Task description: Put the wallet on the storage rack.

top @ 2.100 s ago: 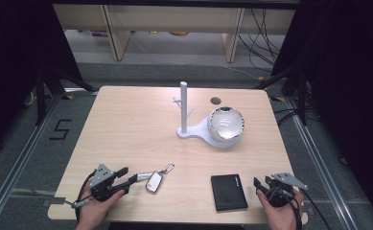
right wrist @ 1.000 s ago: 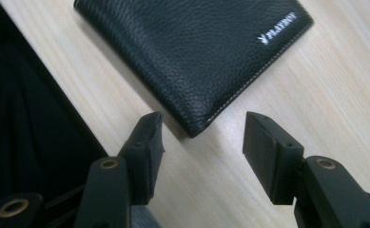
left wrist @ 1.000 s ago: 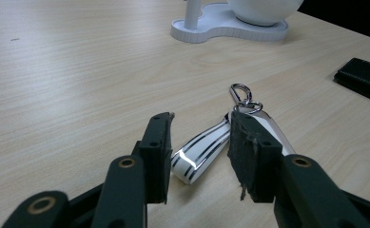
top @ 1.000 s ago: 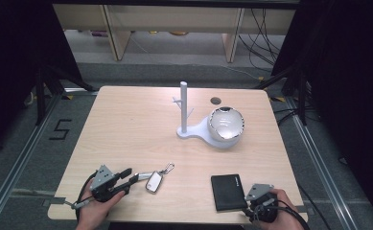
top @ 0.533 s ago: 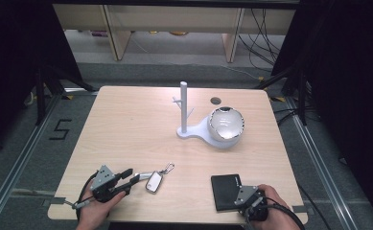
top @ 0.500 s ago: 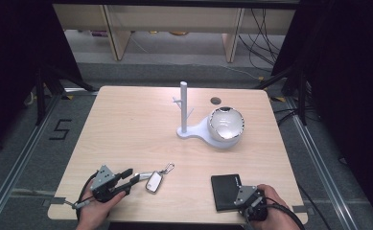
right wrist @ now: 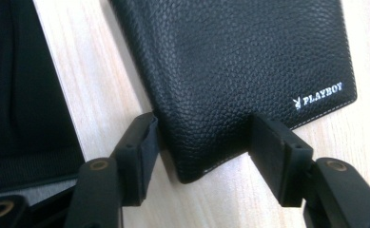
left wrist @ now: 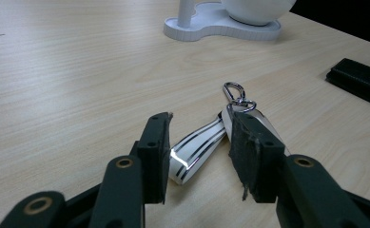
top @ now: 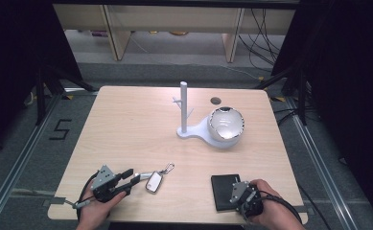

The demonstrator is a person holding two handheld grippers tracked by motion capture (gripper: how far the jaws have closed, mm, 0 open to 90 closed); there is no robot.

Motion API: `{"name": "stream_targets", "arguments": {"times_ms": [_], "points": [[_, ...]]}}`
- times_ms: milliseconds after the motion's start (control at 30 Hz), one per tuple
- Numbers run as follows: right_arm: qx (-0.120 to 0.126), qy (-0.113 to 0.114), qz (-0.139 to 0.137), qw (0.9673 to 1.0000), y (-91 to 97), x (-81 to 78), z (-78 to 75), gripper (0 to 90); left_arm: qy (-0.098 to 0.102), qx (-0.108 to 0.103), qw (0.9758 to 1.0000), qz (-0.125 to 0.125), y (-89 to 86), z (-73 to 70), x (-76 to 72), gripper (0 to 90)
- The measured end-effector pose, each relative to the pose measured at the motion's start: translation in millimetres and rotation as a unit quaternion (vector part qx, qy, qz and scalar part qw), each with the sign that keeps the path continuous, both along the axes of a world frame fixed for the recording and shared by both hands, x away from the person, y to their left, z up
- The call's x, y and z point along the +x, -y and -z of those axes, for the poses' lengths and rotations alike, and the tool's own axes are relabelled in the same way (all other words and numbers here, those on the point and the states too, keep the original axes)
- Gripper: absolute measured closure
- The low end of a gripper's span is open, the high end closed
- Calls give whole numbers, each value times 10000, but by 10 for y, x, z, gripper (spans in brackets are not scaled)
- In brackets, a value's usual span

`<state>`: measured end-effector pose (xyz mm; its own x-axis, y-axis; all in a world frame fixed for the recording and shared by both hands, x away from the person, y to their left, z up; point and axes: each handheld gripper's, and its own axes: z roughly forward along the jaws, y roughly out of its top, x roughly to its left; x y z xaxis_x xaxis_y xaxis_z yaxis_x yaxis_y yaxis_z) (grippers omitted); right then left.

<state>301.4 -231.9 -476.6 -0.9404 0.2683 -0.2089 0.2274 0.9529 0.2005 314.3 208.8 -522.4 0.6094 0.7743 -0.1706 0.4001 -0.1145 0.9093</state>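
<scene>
**A:** Start at the near edge of the table (top: 126, 120). What is the right gripper (right wrist: 201, 142) doing?

**B:** It points down at the near right corner of the black leather wallet (right wrist: 239, 61), which lies flat by the near edge, right of centre. Its jaws have just been opening and now stand spread either side of that corner, one at the wallet's side edge, the other over the leather. I judge it not yet grasping.

**A:** How would you take it well?

**B:** The wallet lies flat, so a jaw probably has to slip under the edge. I'd tip the gripper lower, catch the corner that sits closest to the table edge, then close across the thickness, not the width.

**A:** And the left gripper (left wrist: 199, 156)?

**B:** Low and level near the near left corner, jaws apart around the silver-striped end of the car key fob (left wrist: 197, 147). The left pad looks clear of it; the right jaw hides its own contact, so I read it as released. The clasp (left wrist: 235, 92) points away from the gripper.

**A:** Advice there?

**B:** Push a little further so the pads meet the fob's body, then squeeze slowly; its glossy shell could skid.

**A:** Farther back?

**B:** The white stand (top: 184, 108) with its bowl (top: 226, 123), well apart, past mid-table.
</scene>
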Motion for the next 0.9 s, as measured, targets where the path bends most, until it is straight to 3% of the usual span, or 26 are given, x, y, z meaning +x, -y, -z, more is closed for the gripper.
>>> {"name": "stream_targets", "arguments": {"times_ms": [167, 200, 233, 267, 433, 667, 767, 800, 867, 900], "points": [[-333, -181, -322, 9988, -35, 83, -15, 483, -5, -33, 10000, 16, 5, 0, -1, 578], [-415, -190, -238, 9987, -46, 72, -20, 490, 1, -74, 10000, 23, 7, 3, -1, 578], [-421, -161, -409, 9981, -49, 88, -18, 496, 1, -74, 10000, 23, 7, 3, -1, 577], [-441, -161, -369, 9982, -52, 80, -17, 503, -16, -52, 10000, 11, 3, 1, 0, 577], [-309, -58, -463, 9984, -5, 65, -19, 559, -12, -57, 10000, 28, 6, 1, 6, 575], [-227, -22, -740, 9970, 2, 37, -73, 748, -16, -115, 9999, 22, 6, 3, 7, 571], [-237, 0, -636, 9977, -3, 32, -85, 773, 13, -191, 9998, 52, 3, 11, 13, 569], [-233, 95, -638, 9976, -11, 43, -126, 795, -20, -111, 9999, 22, -8, 2, 5, 568], [-119, 174, -676, 9975, -3, 78, -206, 803, -23, -133, 9999, 4, -9, 3, 5, 567], [-79, 219, -566, 9981, 7, 87, -264, 809, 8, -191, 9998, 33, -9, 10, 12, 567]]}}
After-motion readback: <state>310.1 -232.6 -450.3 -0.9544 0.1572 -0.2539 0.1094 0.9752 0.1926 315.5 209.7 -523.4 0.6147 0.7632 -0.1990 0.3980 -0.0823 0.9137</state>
